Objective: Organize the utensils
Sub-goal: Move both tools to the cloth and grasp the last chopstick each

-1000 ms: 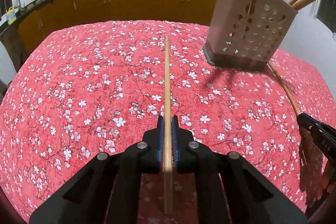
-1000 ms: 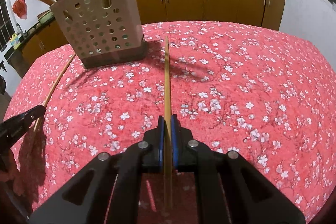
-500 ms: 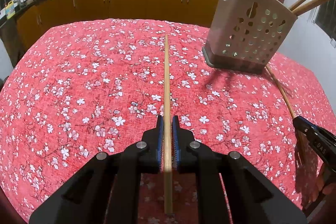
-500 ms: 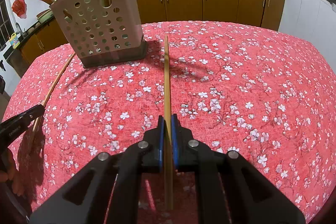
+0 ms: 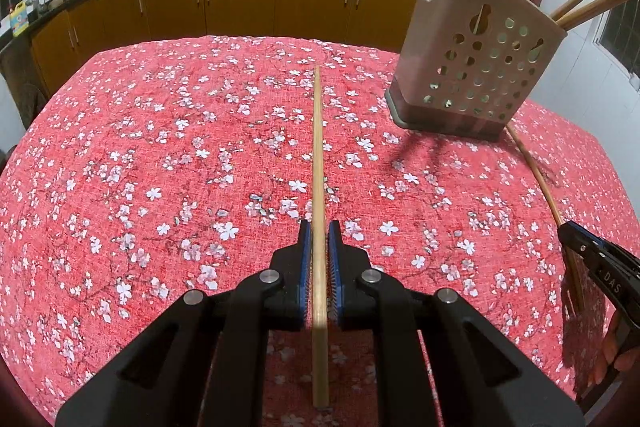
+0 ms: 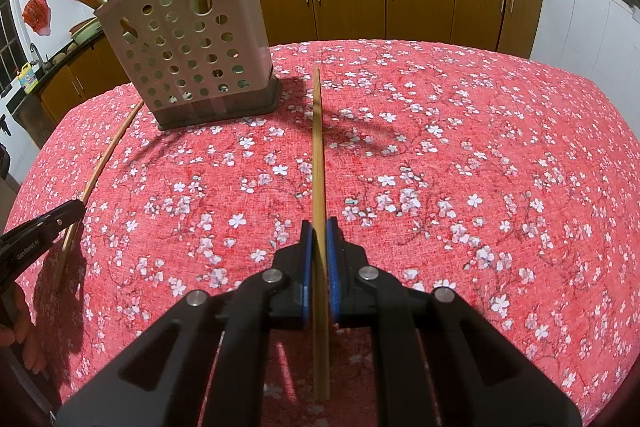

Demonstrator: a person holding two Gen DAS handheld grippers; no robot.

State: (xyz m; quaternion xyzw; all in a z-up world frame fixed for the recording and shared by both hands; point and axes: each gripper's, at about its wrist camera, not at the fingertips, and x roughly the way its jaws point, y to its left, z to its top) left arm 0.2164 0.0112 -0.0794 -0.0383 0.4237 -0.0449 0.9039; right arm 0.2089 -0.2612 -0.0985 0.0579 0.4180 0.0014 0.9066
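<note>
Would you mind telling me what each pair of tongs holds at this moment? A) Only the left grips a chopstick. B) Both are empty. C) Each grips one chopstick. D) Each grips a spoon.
C: the left tongs are closed on one chopstick, and the right tongs are closed on another chopstick.

Red floral table [image 5: 160, 155], perforated utensil holder [image 5: 476, 75]

Perforated holder [image 5: 472, 75] beside open tablecloth [image 5: 160, 155]
</note>
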